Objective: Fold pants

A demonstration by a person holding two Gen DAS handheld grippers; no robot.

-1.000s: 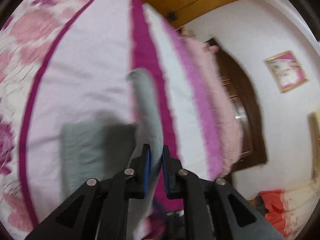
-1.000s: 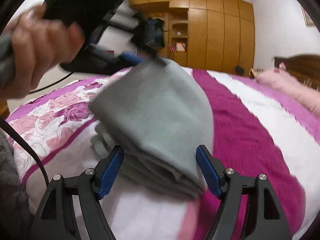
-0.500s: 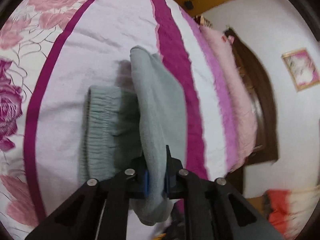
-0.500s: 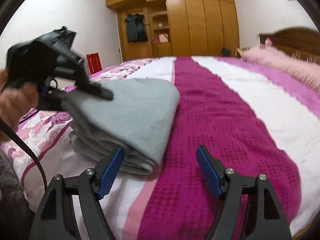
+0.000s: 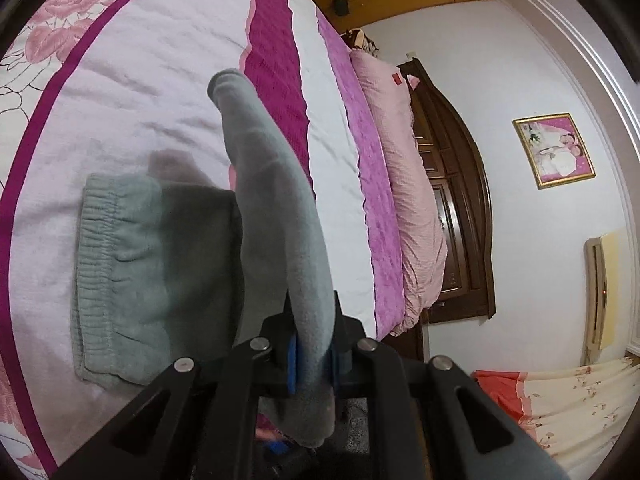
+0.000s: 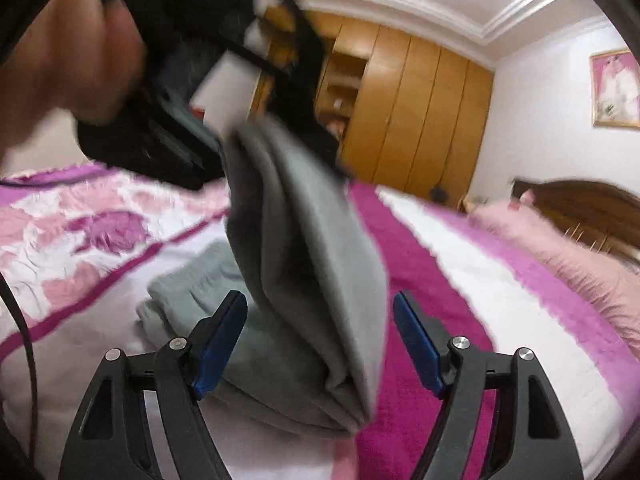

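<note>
Where the left gripper [image 5: 314,354] pinches it between its blue pads, the grey pants [image 5: 276,216] rise as a thick folded flap, standing on edge above the rest of the garment. They are a soft fleece-like fabric in pale grey-green, and the lifted part shows a rounded fold at its far tip and several stacked layers along its edge. The lower part lies flat on the bed [image 5: 132,92], with the gathered elastic waistband [image 5: 94,264] ribbed and puckered along the side nearest the floral border of the bedspread. A dark shadow from the raised flap falls across the flat layer.

In the right wrist view the pants [image 6: 308,264] hang from the left gripper [image 6: 224,136], which is blurred and held by a hand [image 6: 68,52] at upper left; the fold bulges downward and its bottom edge rests on the magenta stripe of the bed [image 6: 500,292]. The right gripper [image 6: 320,330] has its jaws spread wide, one blue pad on each side of the hanging fold, gripping nothing. A pink pillow [image 5: 404,184] lies along the wooden headboard [image 5: 460,200]
</note>
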